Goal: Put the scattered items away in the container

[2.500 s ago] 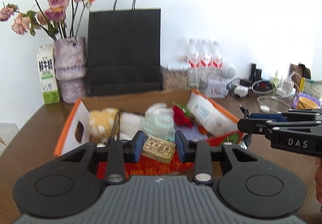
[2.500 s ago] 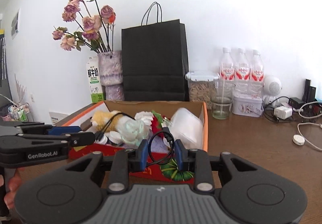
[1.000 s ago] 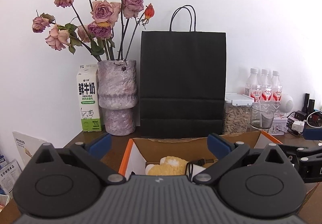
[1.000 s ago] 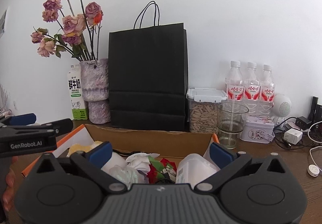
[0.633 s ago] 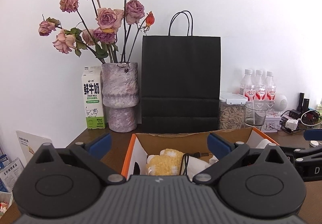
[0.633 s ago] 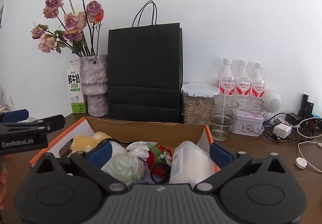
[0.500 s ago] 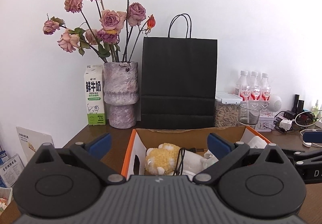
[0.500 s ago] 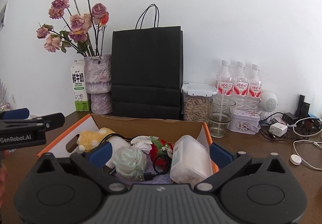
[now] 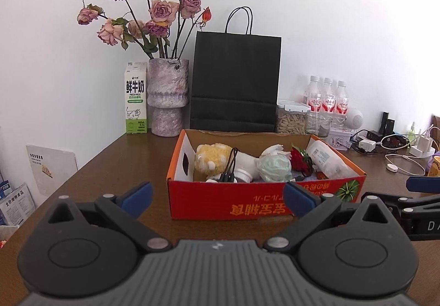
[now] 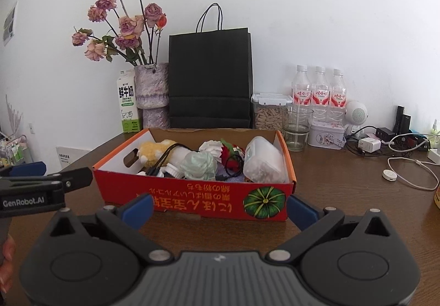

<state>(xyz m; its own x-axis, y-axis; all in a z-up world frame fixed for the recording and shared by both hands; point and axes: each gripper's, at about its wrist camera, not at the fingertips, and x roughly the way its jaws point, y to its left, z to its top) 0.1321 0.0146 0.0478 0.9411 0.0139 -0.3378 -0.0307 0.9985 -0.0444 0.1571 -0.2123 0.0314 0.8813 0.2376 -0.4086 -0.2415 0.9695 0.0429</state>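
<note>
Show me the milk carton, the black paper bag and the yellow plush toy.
milk carton [image 9: 135,101], left wrist view, front label.
black paper bag [image 10: 210,77], right wrist view, front face.
yellow plush toy [image 9: 213,158], left wrist view, fuzzy body.

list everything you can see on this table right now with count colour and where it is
Cardboard box: one, red-orange, table centre.
Plush toy: one, yellow, box left.
Black cable: one, over the plush.
Plastic jar: one, clear, box right.
Paper bag: one, black, behind box.
Vase: one, mauve, holding dried roses.
Milk carton: one, white-green, beside vase.
Water bottles: three, clear.
Glass: one, clear.
Left gripper: open.
Right gripper: open.
</note>
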